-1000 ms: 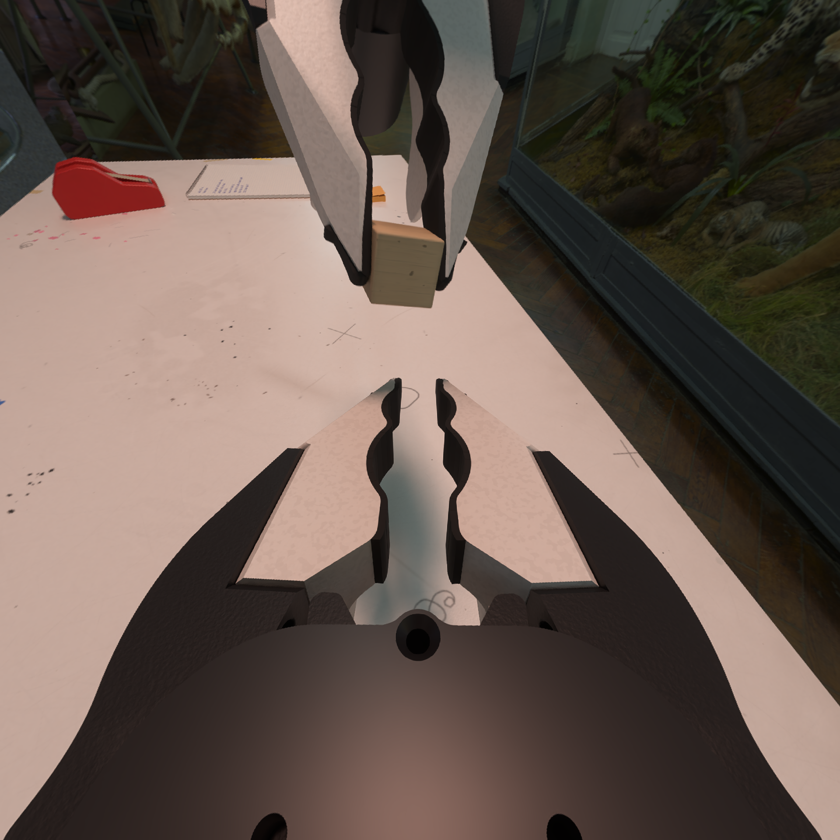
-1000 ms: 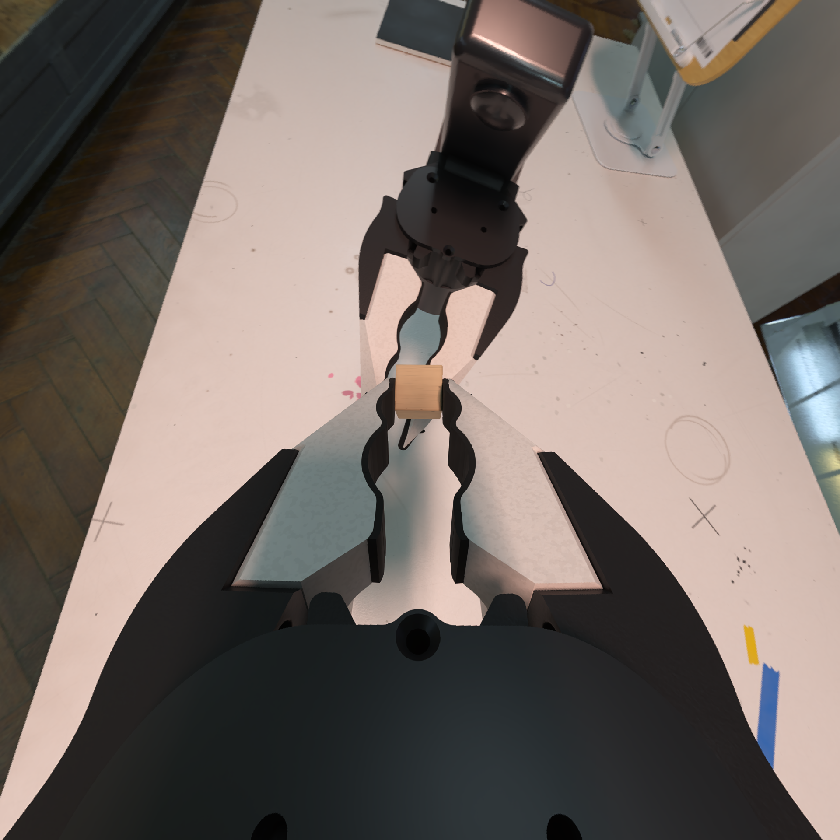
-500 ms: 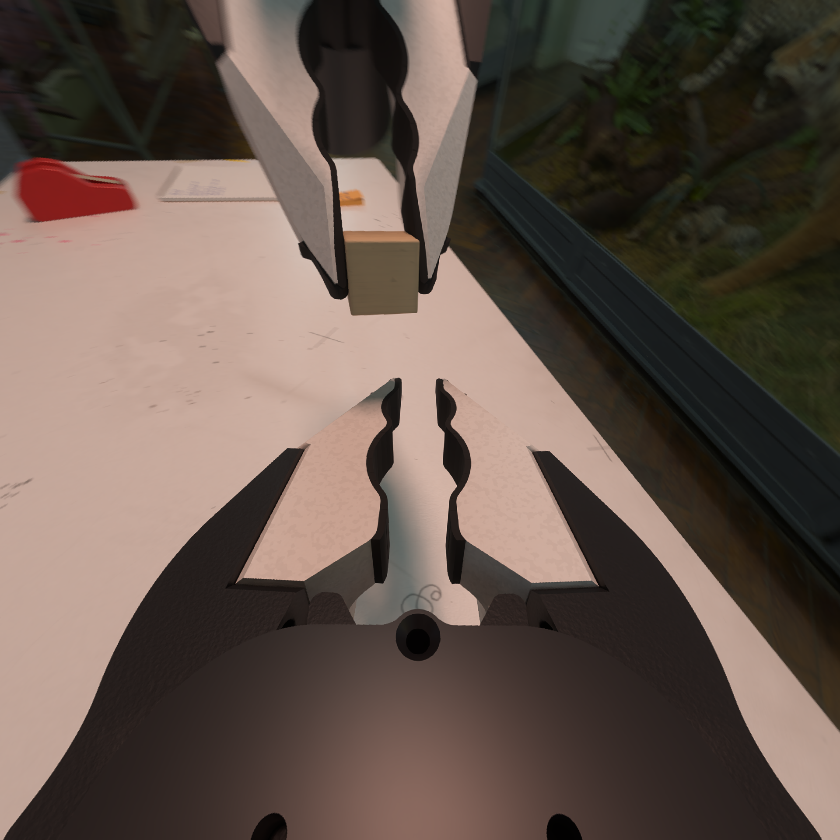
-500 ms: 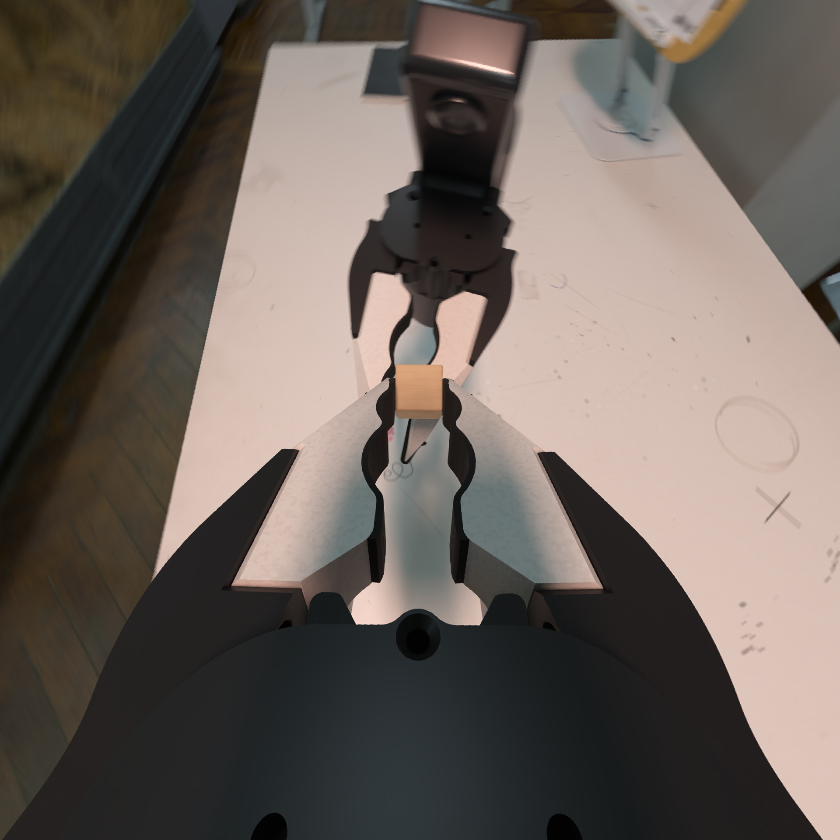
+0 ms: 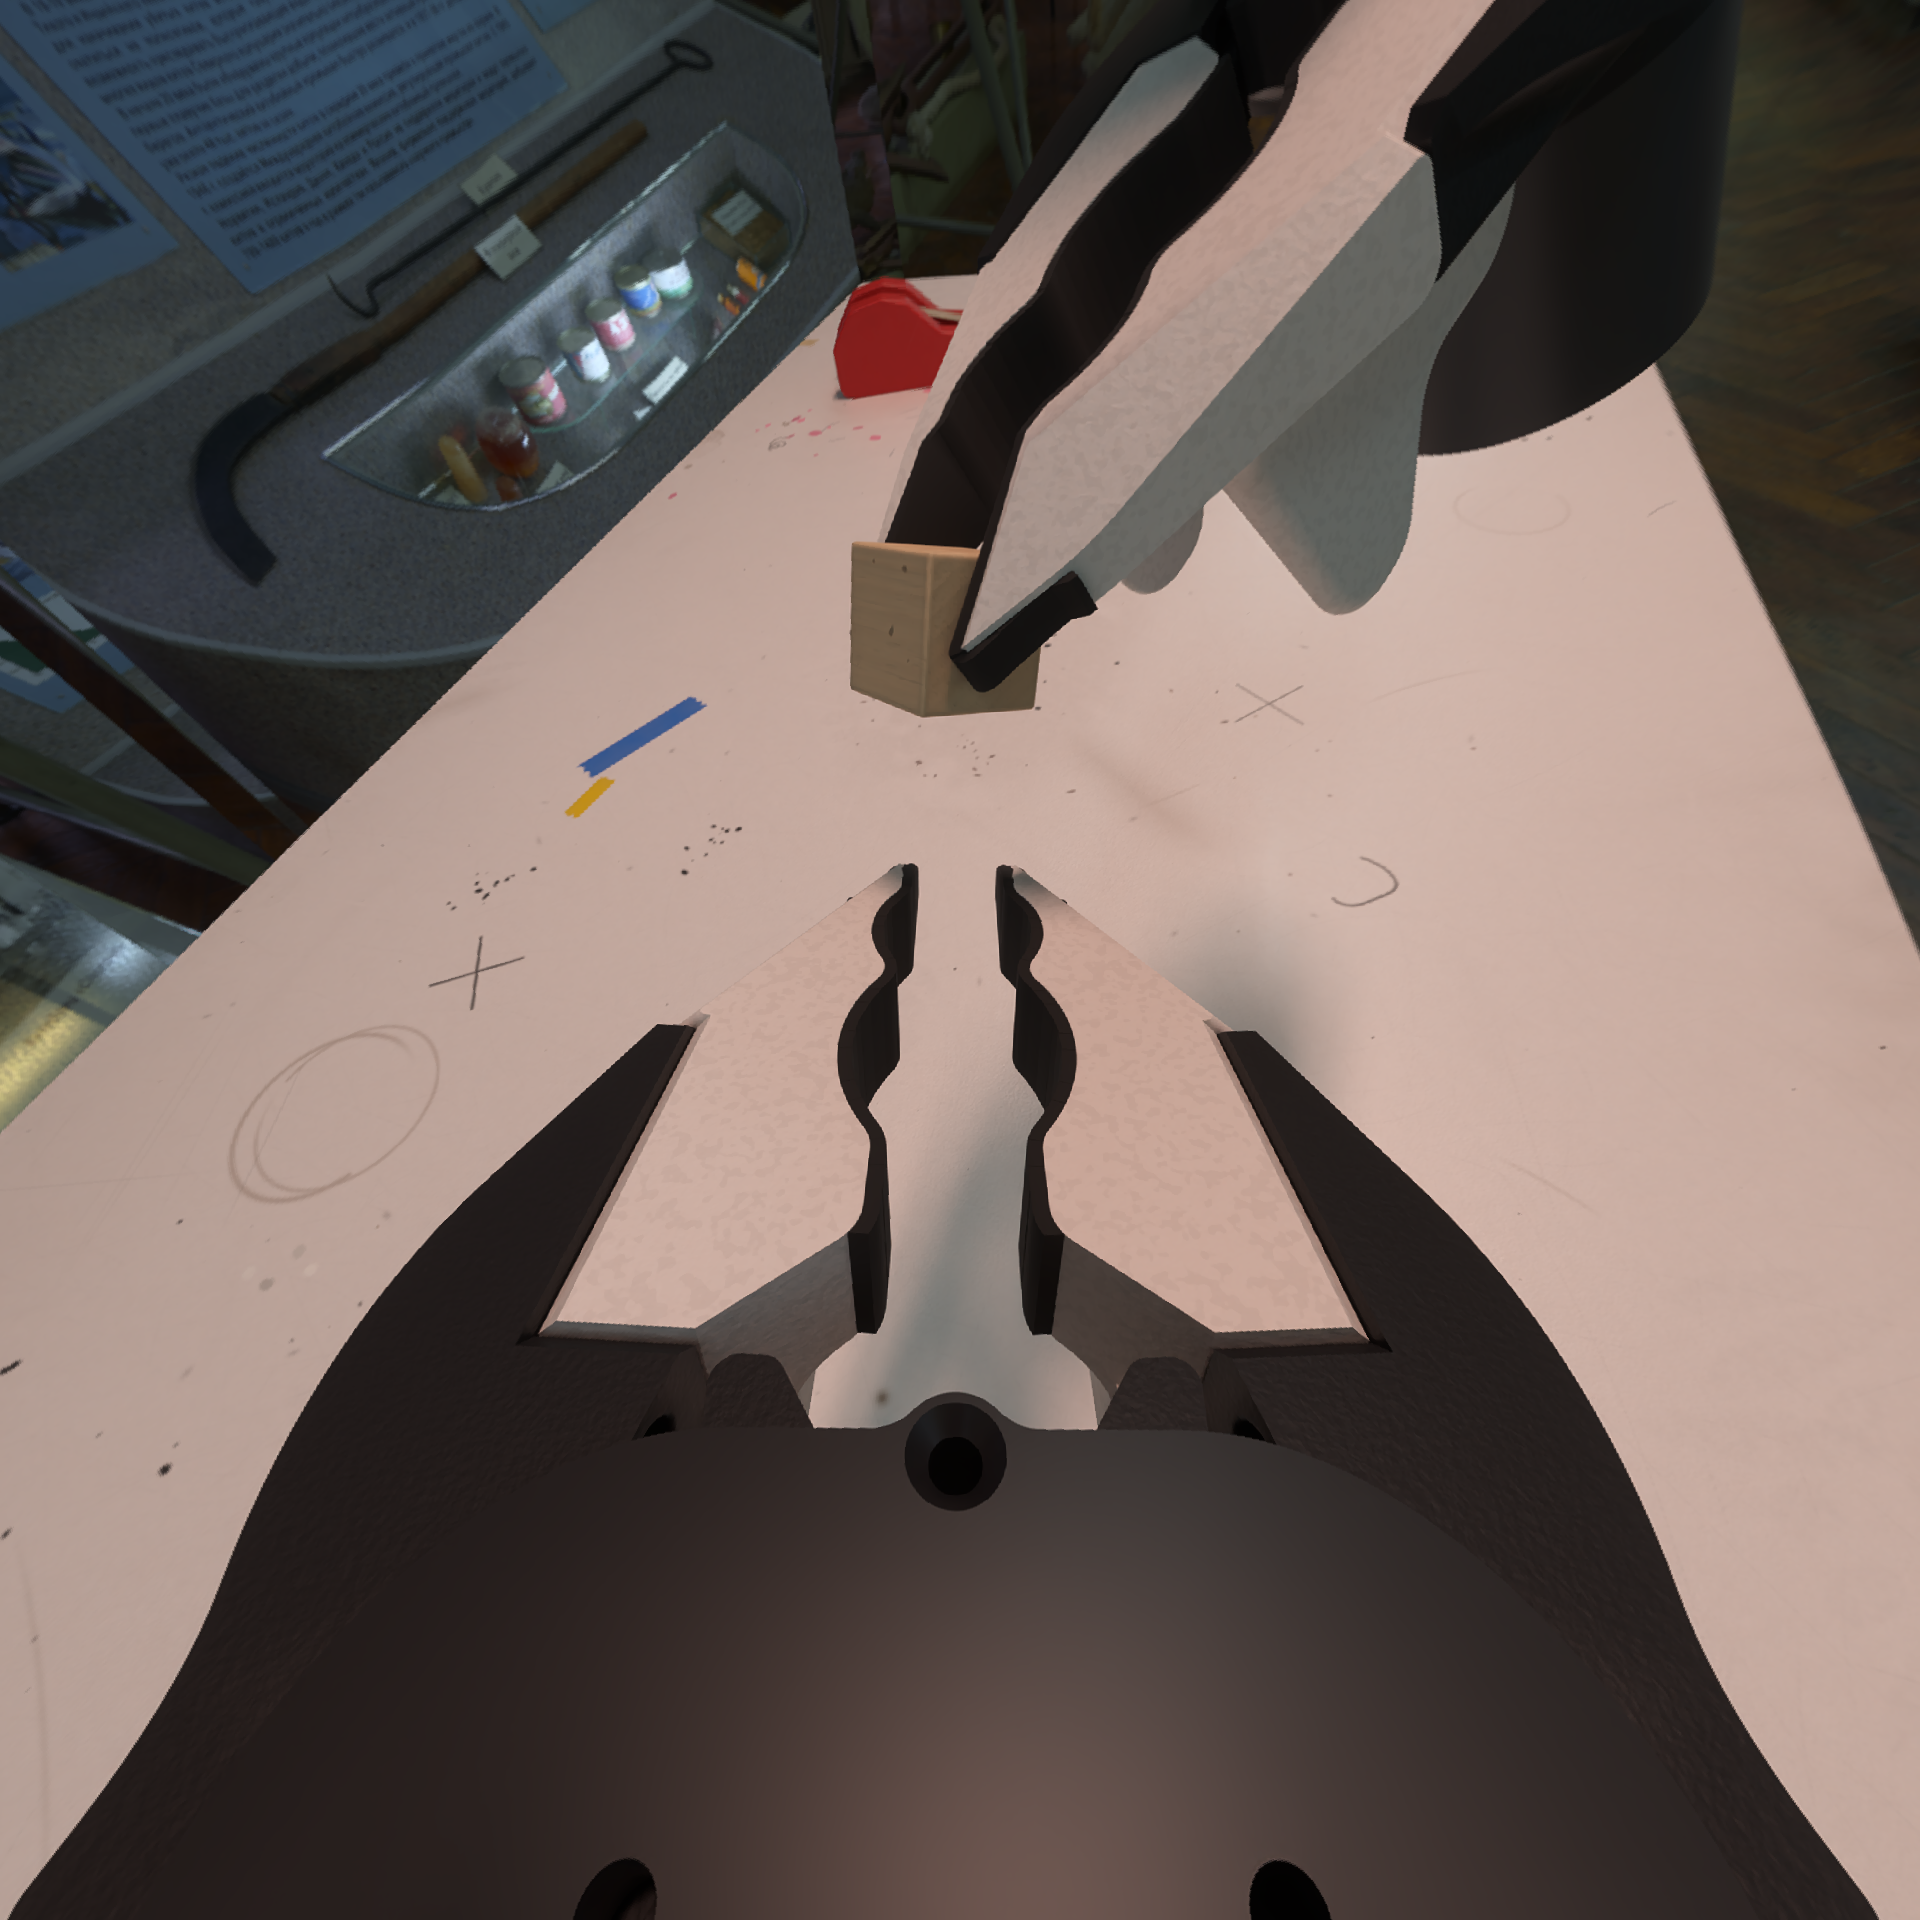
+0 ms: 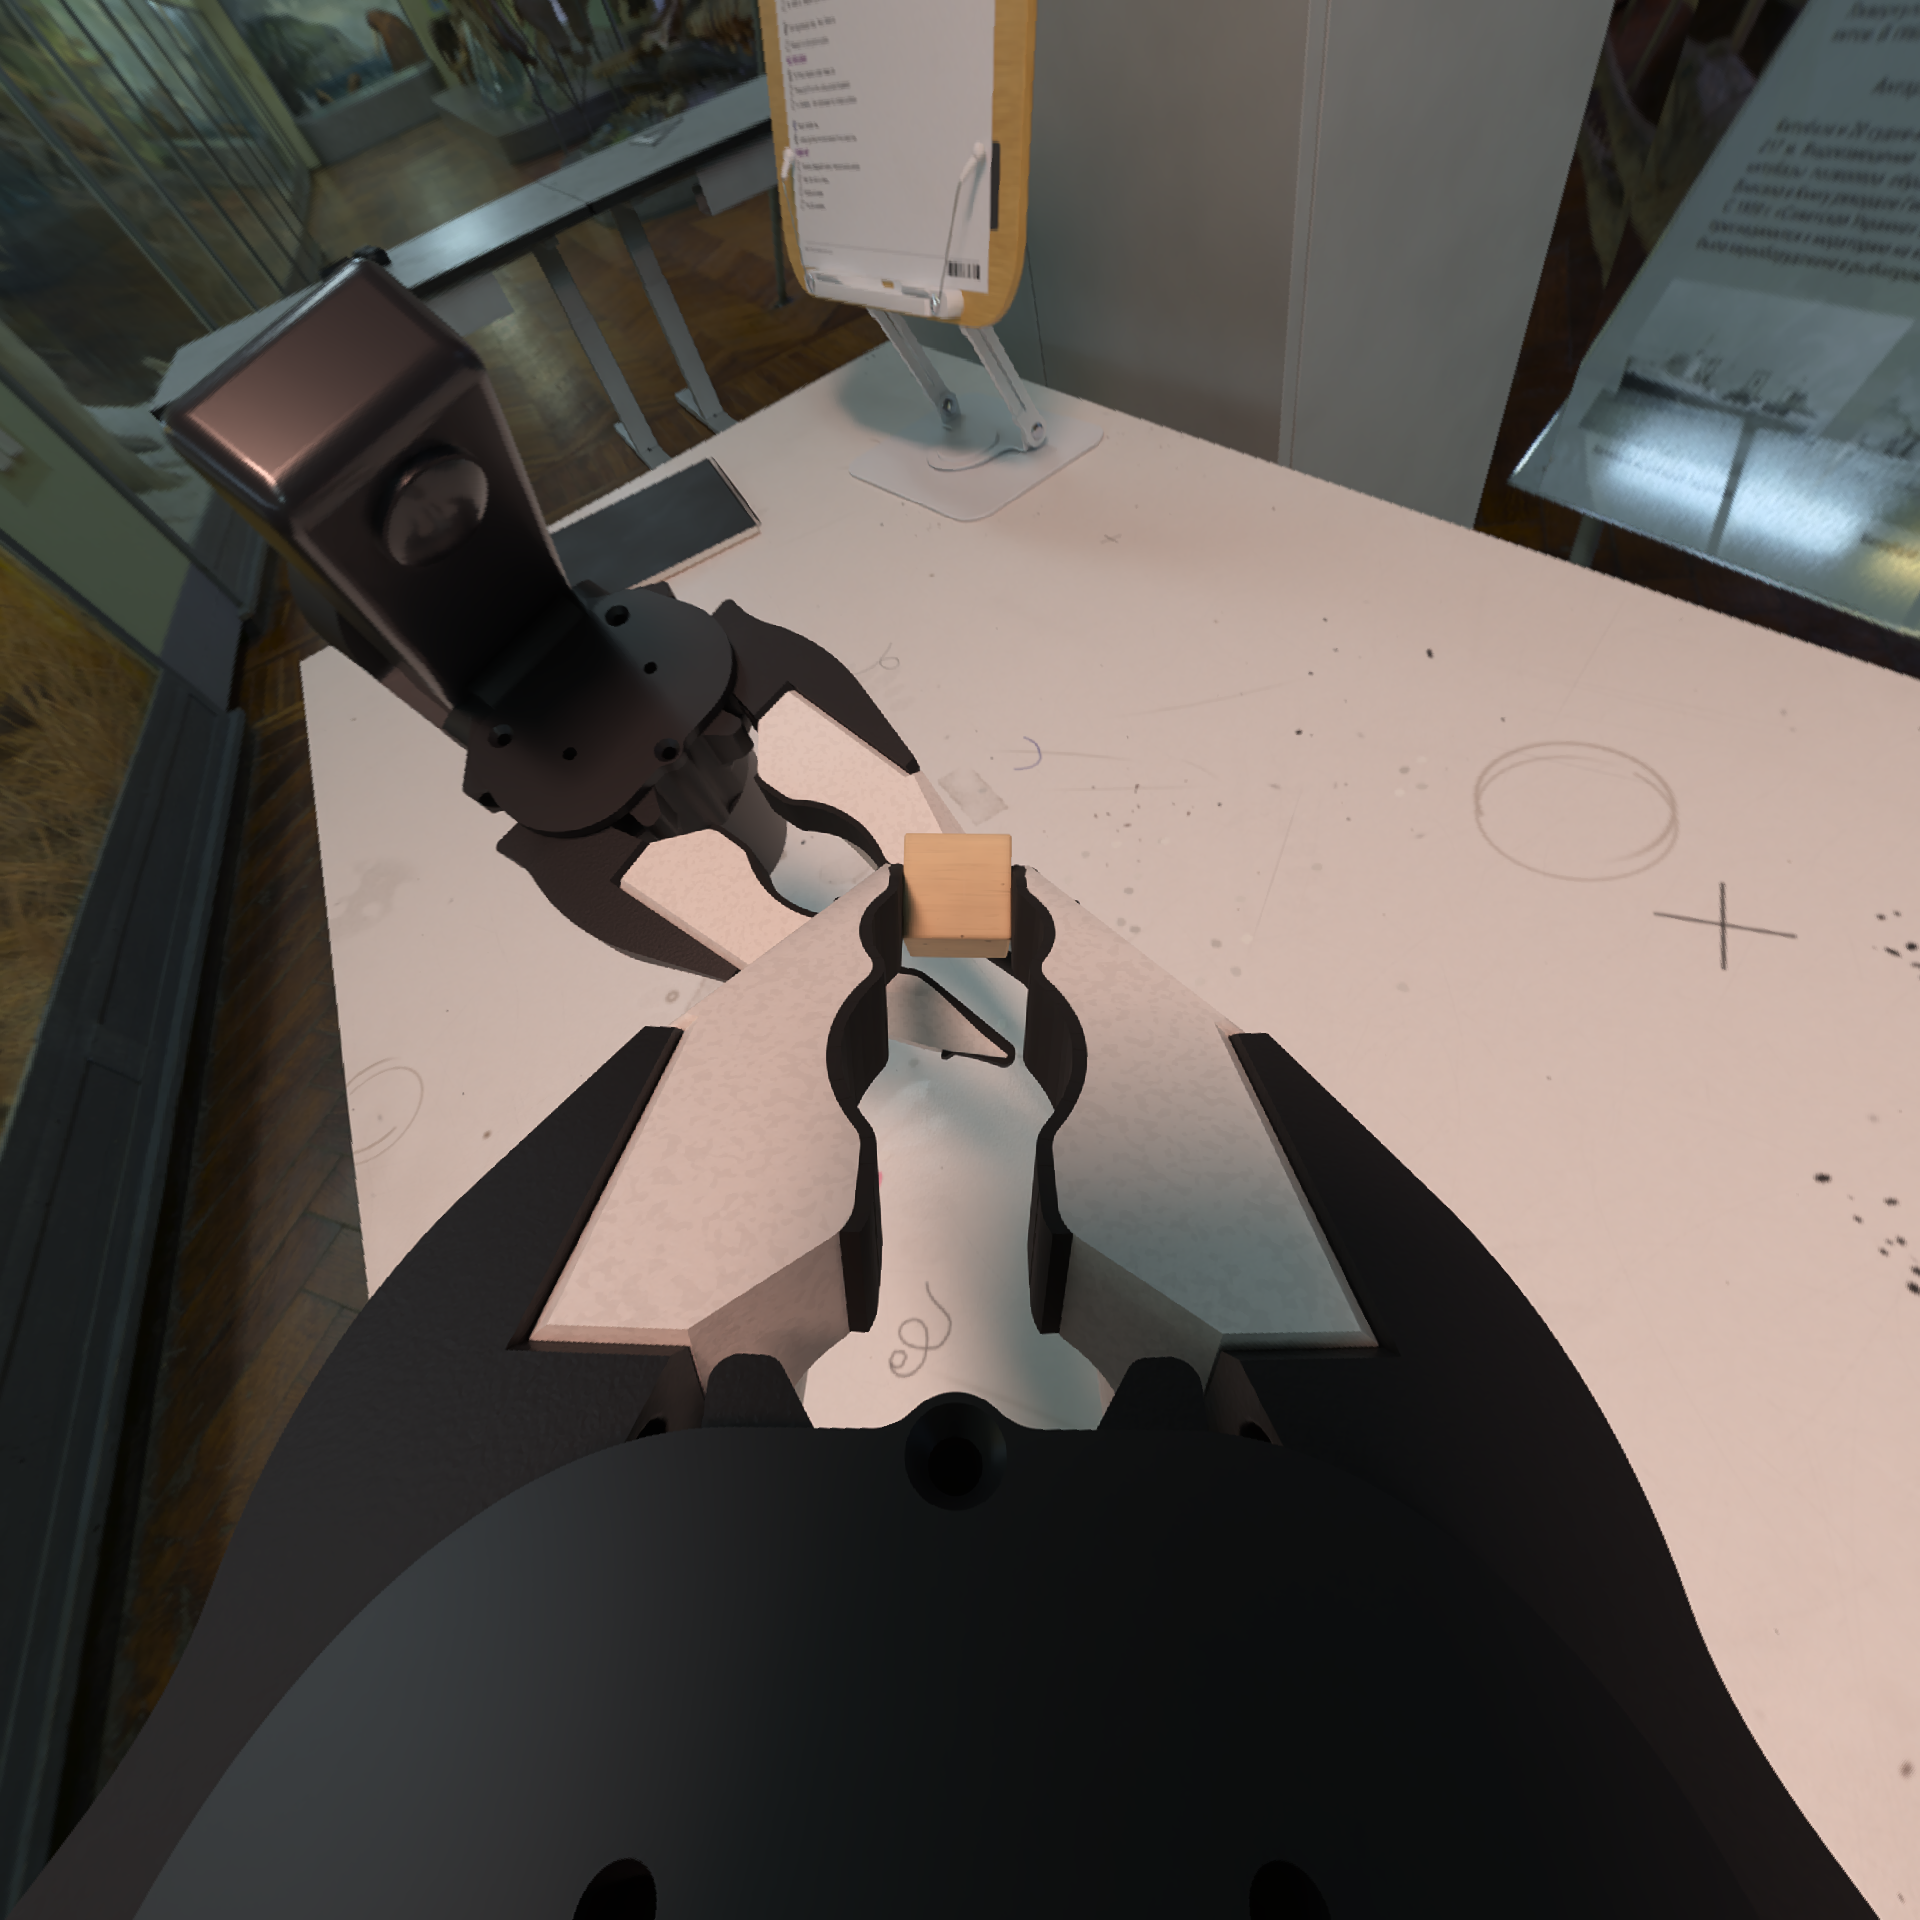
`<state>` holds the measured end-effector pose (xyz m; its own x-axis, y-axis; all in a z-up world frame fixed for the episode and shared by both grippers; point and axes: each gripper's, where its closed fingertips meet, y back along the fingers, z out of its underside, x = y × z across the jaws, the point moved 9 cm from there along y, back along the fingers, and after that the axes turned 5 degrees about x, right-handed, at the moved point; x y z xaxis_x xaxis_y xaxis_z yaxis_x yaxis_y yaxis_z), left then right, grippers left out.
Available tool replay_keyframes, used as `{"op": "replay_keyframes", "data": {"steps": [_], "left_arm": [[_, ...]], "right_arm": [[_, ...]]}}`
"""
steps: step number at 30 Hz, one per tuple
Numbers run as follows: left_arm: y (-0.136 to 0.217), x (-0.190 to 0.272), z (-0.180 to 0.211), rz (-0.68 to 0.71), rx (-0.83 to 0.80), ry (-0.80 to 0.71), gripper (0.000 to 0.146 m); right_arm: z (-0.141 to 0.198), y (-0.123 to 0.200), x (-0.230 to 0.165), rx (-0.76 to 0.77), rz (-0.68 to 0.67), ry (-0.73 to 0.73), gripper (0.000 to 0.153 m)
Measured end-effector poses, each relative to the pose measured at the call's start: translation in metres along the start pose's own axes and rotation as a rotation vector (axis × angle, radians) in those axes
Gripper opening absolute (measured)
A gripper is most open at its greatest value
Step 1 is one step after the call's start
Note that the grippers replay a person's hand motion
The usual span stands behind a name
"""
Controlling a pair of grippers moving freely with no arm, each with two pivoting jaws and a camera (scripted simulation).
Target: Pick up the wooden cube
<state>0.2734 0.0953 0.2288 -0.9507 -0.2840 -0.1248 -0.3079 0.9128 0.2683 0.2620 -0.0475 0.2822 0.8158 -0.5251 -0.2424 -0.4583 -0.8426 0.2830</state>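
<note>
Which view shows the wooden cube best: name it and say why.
The left wrist view: the wooden cube appears large, two faces and its lower corner showing, held clear of the table by the right gripper. The right wrist view shows it smaller, mainly one face, pinched between that gripper's fingertips.

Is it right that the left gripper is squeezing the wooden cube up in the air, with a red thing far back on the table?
Not quite. The right gripper is squeezing the wooden cube, as the right wrist view shows; the left gripper holds nothing. The cube is up in the air, and the red thing sits far back on the table.
</note>
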Motion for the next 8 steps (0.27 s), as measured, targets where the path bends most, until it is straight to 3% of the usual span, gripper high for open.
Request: {"op": "replay_keyframes", "data": {"steps": [8], "left_arm": [[0.0030, -0.0003, -0.0032, 0.020, 0.029, 0.005, 0.015]], "right_arm": [[-0.0019, 0.0018, -0.0018, 0.023, -0.028, 0.015, 0.020]]}}
